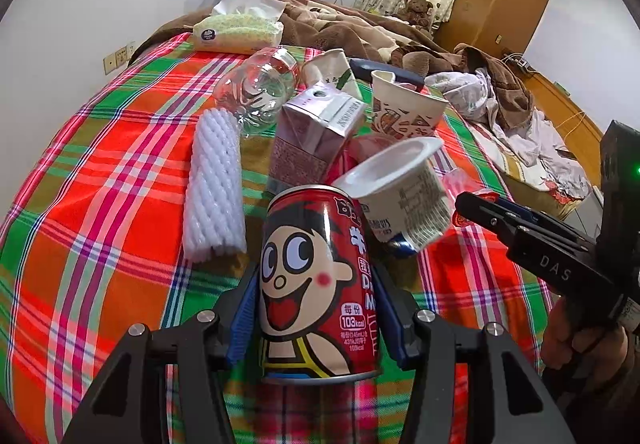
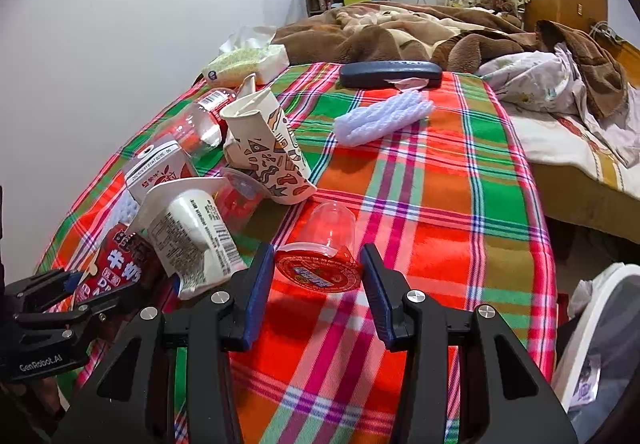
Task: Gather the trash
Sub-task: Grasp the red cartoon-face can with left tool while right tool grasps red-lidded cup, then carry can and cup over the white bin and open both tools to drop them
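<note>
Trash lies in a loose pile on the plaid cloth [image 2: 440, 204] over the bed: a red milk can [image 1: 316, 284], a white yogurt cup [image 1: 400, 196], a drink carton [image 1: 312, 132], a patterned paper cup [image 2: 268, 148], a clear plastic bottle [image 1: 260, 84], white foam netting [image 1: 216, 188] and a small jelly cup [image 2: 320, 264] with red foil lid. The left gripper [image 1: 316, 308] is clamped on the red milk can, its blue pads pressing both sides. The right gripper [image 2: 318, 292] has the jelly cup between its fingers; the pads look to touch the lid's rim, so I judge it as a light hold (not fully sure, the cup wall is thin and clear). Risks, in my view: the can is gripped low and looks tilted, so it may slip or swing when carried; the yogurt cup leans just beside the can and could tip over when the can goes away; the jelly cup is soft and may squeeze out or deform if the pads close more. The left wrist view shows the can's grip and the bottle clearly, but the jelly cup is almost hidden there. The right wrist view shows the jelly cup, a dark glasses case [image 2: 390, 74] at the far edge, and a white bin [image 2: 600, 344] at lower right, prob. the place for the trash, which the left view does not show.
</note>
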Demonstrator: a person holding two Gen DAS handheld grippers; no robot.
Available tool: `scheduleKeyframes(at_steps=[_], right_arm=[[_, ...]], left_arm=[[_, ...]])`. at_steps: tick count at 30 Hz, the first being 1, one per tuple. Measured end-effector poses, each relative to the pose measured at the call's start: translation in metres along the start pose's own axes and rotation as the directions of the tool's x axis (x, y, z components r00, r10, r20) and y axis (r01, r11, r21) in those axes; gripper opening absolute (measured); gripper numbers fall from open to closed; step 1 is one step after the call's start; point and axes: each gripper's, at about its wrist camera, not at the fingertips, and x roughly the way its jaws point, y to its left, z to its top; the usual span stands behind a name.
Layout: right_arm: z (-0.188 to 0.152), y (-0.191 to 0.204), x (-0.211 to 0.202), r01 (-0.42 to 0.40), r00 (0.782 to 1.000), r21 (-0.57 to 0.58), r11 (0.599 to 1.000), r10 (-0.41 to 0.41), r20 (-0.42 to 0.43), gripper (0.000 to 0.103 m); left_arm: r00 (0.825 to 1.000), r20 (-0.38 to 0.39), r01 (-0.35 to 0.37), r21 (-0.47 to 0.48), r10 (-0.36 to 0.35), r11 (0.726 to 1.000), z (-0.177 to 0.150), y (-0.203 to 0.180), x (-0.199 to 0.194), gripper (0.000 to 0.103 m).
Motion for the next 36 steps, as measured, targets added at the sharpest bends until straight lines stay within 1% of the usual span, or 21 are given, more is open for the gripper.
scheduleKeyframes(at_steps=[2, 6, 10, 15, 19, 27, 33, 36], right_arm=[[-0.001, -0.002, -0.002, 0.004, 1.0, 0.008, 1.0, -0.004, 0.002, 0.046], [-0.006, -0.005, -0.008, 0.004, 1.0, 0.017, 1.0, -0.004, 0.007, 0.046], [-0.01, -0.007, -0.012, 0.001, 1.0, 0.023, 1.0, -0.001, 0.012, 0.046], [-0.016, -0.011, -0.021, -0.001, 1.0, 0.035, 0.999, 0.001, 0.023, 0.046], [-0.02, -0.018, -0.031, 0.003, 0.999, 0.048, 0.999, -0.005, 0.039, 0.046], [-0.027, -0.032, -0.06, 0.008, 0.996, 0.087, 0.996, -0.016, 0.092, 0.046], [-0.034, -0.049, -0.085, 0.033, 0.99, 0.121, 0.992, -0.049, 0.131, 0.046], [-0.038, -0.061, -0.1, 0.052, 0.986, 0.149, 0.987, -0.074, 0.152, 0.046]], left_arm=[[1.0, -0.005, 0.006, -0.001, -0.006, 1.0, -0.003, -0.001, -0.002, 0.054], [0.999, -0.008, 0.041, -0.003, -0.041, 0.999, -0.012, -0.002, -0.007, 0.054], [0.999, -0.019, 0.036, -0.01, -0.036, 0.999, -0.02, -0.002, -0.008, 0.054], [1.0, -0.017, 0.022, 0.003, -0.022, 1.0, -0.022, -0.007, -0.009, 0.054], [1.0, 0.005, 0.023, 0.019, -0.023, 1.0, -0.023, -0.016, -0.018, 0.054], [0.997, 0.059, 0.044, 0.09, -0.05, 0.995, -0.016, -0.048, -0.043, 0.054], [0.991, 0.096, 0.076, 0.165, -0.093, 0.983, -0.009, -0.085, -0.057, 0.054], [0.988, 0.1, 0.098, 0.199, -0.12, 0.975, -0.009, -0.105, -0.061, 0.054]])
